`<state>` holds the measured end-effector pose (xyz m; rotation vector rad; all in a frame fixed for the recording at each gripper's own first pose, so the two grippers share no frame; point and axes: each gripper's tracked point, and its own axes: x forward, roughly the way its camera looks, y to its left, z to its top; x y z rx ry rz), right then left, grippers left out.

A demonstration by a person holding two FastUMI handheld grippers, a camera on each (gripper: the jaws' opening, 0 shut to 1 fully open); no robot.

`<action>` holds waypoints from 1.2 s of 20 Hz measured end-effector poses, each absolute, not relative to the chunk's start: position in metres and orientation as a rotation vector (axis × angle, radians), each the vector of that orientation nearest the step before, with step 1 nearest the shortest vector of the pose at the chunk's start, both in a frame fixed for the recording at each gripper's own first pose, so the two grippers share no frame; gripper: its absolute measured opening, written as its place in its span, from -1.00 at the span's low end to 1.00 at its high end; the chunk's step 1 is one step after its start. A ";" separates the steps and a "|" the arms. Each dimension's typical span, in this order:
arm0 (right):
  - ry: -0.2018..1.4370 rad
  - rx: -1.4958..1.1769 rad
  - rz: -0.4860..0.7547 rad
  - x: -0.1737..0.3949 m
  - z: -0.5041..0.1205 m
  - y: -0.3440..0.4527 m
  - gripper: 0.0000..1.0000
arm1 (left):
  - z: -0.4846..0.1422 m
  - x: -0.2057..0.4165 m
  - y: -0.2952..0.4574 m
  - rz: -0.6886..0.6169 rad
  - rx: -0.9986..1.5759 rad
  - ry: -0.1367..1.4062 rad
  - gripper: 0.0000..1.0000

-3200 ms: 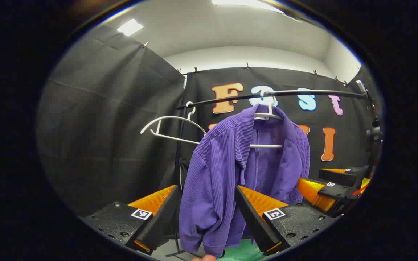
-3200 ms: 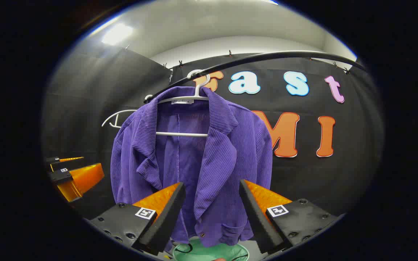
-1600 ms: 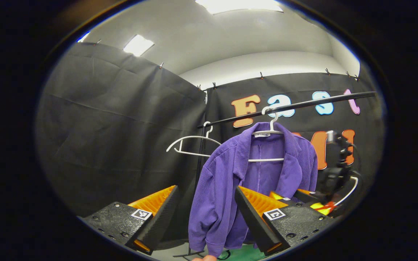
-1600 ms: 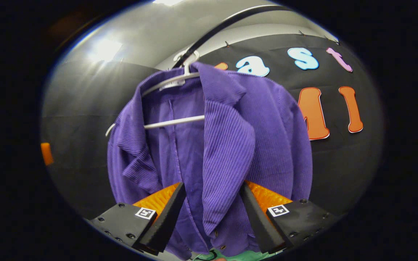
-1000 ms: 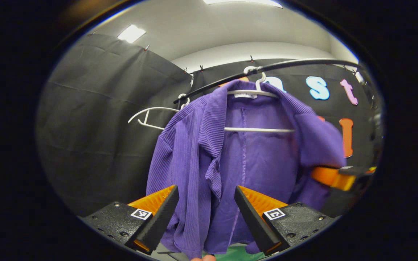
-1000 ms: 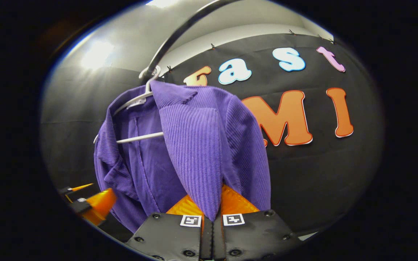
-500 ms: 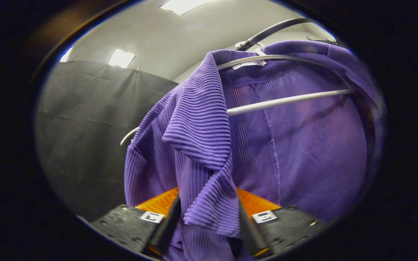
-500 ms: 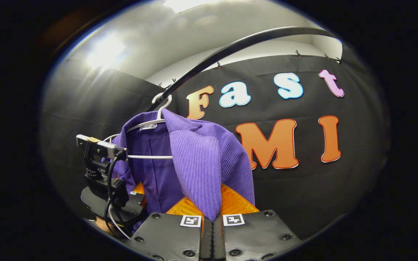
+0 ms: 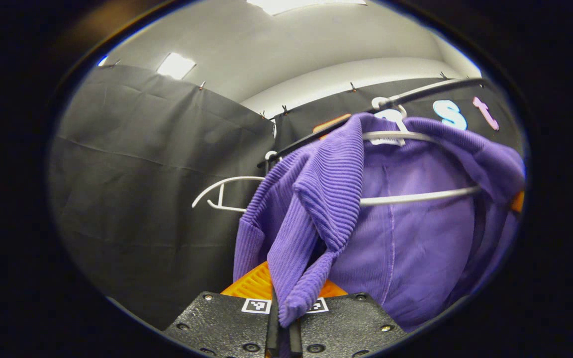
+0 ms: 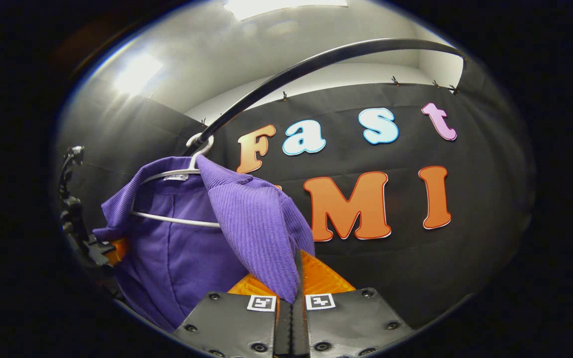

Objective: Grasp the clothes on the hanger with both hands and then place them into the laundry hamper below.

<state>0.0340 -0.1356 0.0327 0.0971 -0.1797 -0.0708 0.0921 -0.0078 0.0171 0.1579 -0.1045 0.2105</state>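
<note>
A purple ribbed jacket (image 9: 406, 238) hangs on a white hanger (image 9: 416, 198) hooked over a black rail (image 9: 435, 88). In the left gripper view my left gripper (image 9: 283, 311) is shut on the jacket's left front edge, low down. The right gripper view has the jacket (image 10: 177, 248) at the left, and my right gripper (image 10: 292, 293) is shut on its other front flap (image 10: 261, 223). The flap is drawn out sideways from the white hanger (image 10: 172, 219). The left gripper's body (image 10: 80, 238) shows dark at the far left edge.
An empty white hanger (image 9: 222, 191) hangs on the same rail, left of the jacket. The black rail (image 10: 316, 62) curves overhead in the right gripper view. Black cloth walls (image 9: 157, 189) close in the booth behind and to the left.
My left gripper has closed on the jacket's left front edge and drawn back from the hanger. The right gripper stays shut on its flap and has pulled it farther right.
</note>
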 end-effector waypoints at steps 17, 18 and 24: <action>-0.266 0.041 -0.134 0.088 0.056 -0.180 -0.83 | 0.128 0.071 0.013 -0.046 0.141 -0.004 -0.83; -0.270 0.011 -0.152 0.087 0.058 -0.184 -0.83 | 0.122 0.069 0.010 -0.074 0.136 0.013 -0.83; -0.264 -0.014 -0.169 0.091 0.058 -0.193 -0.83 | 0.123 0.052 -0.014 -0.191 0.062 0.067 -0.78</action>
